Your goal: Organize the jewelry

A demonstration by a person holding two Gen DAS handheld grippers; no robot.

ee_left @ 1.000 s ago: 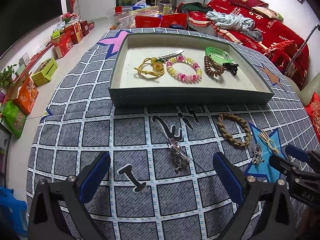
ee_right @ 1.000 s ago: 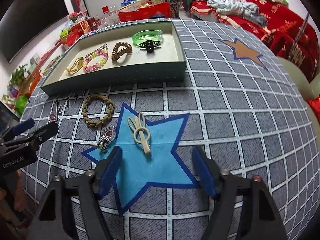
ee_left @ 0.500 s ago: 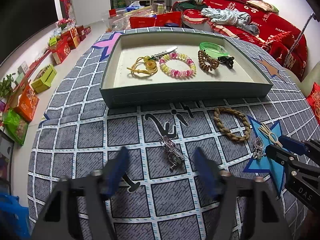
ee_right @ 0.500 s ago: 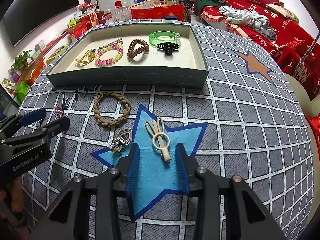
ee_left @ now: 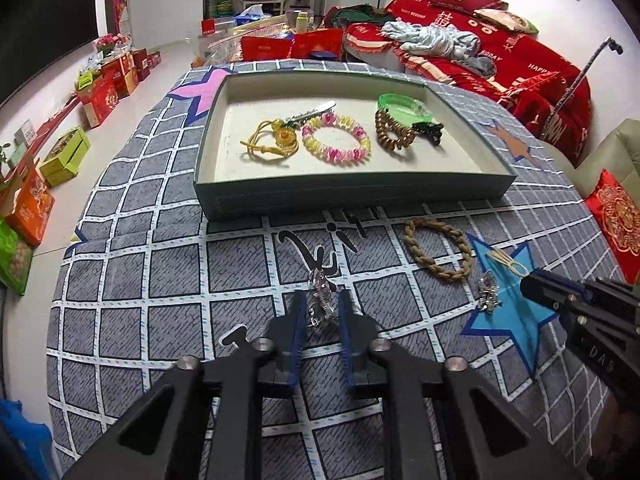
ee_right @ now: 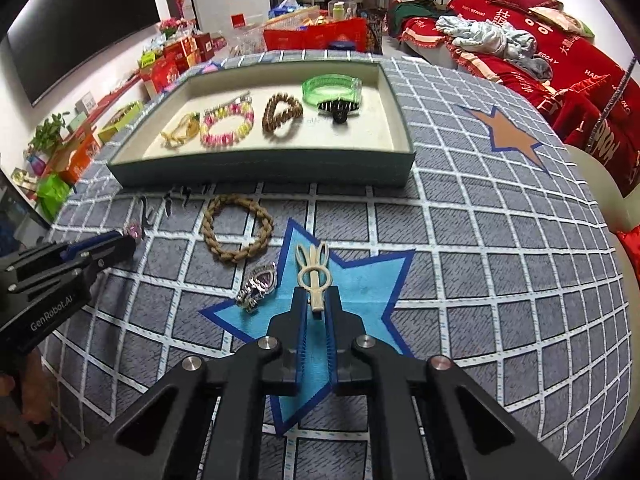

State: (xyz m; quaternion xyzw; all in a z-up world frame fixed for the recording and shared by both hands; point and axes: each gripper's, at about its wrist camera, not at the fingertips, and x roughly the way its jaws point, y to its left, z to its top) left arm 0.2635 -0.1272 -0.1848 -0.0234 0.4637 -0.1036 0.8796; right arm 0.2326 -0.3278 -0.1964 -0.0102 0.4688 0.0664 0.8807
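Right hand-held gripper (ee_right: 316, 312) clamps (seemingly) cream hair clip (ee_right: 313, 276) on star.

Tray (ee_left: 352, 196) near wall blocks level entry; its right-hand end lies bare. Braided ring (ee_right: 236, 228) and pendant (ee_right: 258, 286) crowd cloth (ee_right: 500, 280) mid-front. Cloth's right edge clear for passage.

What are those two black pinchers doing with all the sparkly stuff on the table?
A person is tidying jewelry with a pincher in each hand. The left gripper is closing its jaws around a silver and pink crystal charm on the grey checked tablecloth. The right gripper has shut on a cream bunny-ear hair clip lying on a blue star. A braided tan rope bracelet and a silver heart pendant wait nearby. The green shallow tray already holds several bracelets and clips.
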